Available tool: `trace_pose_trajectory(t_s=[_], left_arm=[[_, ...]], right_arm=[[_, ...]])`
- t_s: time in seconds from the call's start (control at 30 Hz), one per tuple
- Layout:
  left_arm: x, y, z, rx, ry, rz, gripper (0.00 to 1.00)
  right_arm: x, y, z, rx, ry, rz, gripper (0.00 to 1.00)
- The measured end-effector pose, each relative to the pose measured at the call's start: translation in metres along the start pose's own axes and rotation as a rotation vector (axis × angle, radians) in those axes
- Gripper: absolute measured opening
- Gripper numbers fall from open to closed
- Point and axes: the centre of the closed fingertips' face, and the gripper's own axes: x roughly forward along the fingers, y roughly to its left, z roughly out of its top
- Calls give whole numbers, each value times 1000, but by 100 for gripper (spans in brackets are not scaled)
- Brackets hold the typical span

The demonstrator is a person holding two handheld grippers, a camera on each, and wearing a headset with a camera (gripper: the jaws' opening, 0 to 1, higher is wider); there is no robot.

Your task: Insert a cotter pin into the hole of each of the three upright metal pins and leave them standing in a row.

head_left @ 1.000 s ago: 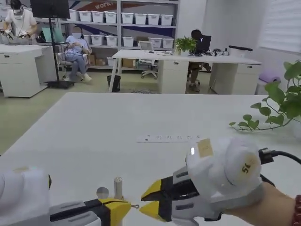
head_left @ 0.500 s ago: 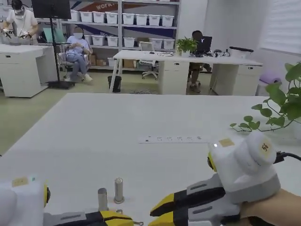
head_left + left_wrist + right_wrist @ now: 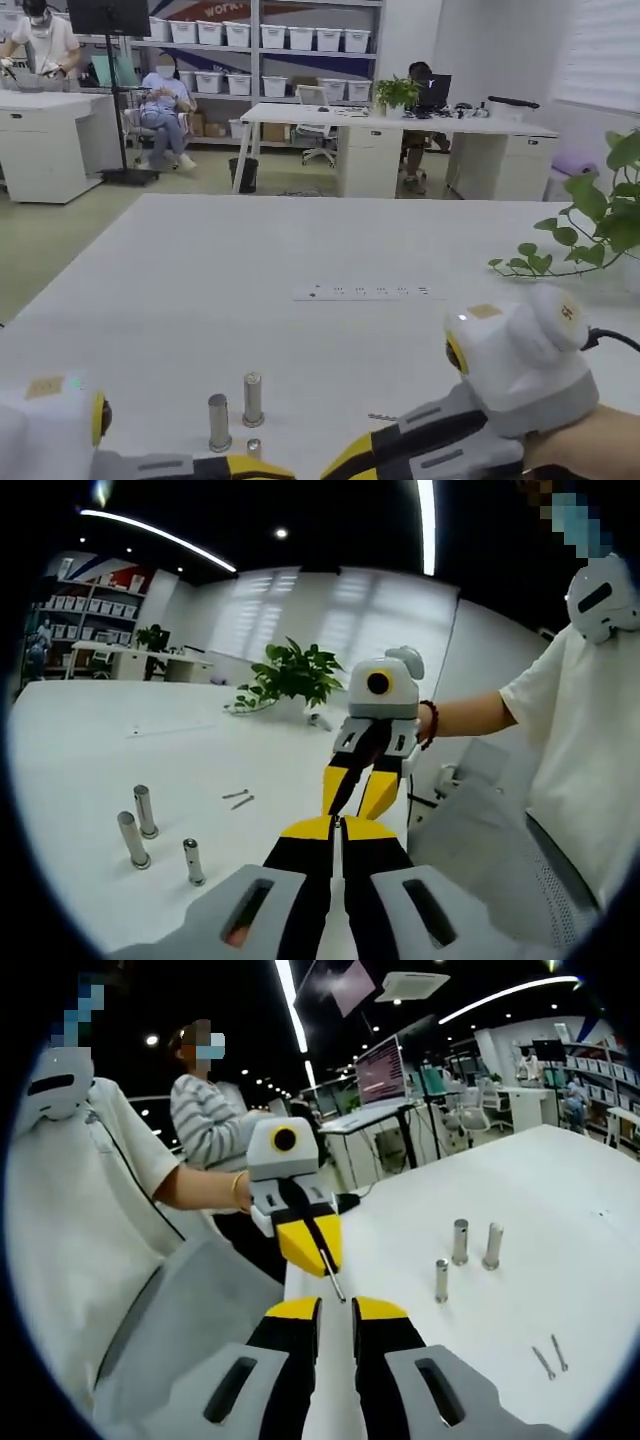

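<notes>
Three upright metal pins [image 3: 253, 398] stand close together near the front of the white table [image 3: 300, 250]; they appear again as the pins [image 3: 146, 810] and the pins [image 3: 460, 1241]. Two loose cotter pins [image 3: 382, 417] lie to their right, seen too as cotter pins [image 3: 238, 798] and cotter pins [image 3: 550, 1357]. My left gripper [image 3: 268, 468] [image 3: 338, 825] is shut on a thin cotter pin [image 3: 332, 1275] that sticks out of its yellow tips. My right gripper [image 3: 338, 472] [image 3: 337, 1305] faces it tip to tip, jaws slightly apart, the pin's free end between them.
A white power strip [image 3: 365, 293] lies farther back on the table. A leafy plant [image 3: 590, 225] reaches in from the right edge. Behind the table are desks, shelves of bins and several seated people.
Both grippers have dropped toward the near table edge. The right gripper has drawn back and lower. The third, nearest metal pin now shows in the head view.
</notes>
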Motion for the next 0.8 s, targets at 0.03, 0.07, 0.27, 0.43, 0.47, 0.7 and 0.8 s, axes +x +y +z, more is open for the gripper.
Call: trace_pose_trajectory(t_s=[0.03, 0.07, 0.27, 0.43, 0.47, 0.7, 0.8], left_arm=[[-1, -3, 1, 4, -2, -9, 0], [-1, -4, 2, 5, -4, -14, 0], [-1, -13, 4, 8, -19, -54, 0], [-1, -16, 5, -2, -25, -66, 0], [-1, -17, 5, -5, -25, -71, 0], [-3, -19, 5, 8, -23, -82, 0], [-3, -18, 5, 17, -21, -77, 0]], right_arm=[[0, 1, 0, 3, -2, 4, 14], [1, 2, 0, 3, -3, 8, 14], [3, 9, 5, -1, -26, 43, 10], [4, 12, 6, -10, -32, 60, 6], [4, 13, 6, -10, -32, 61, 6], [4, 17, 7, -50, -23, 72, 4], [4, 16, 7, -96, -7, 62, 3]])
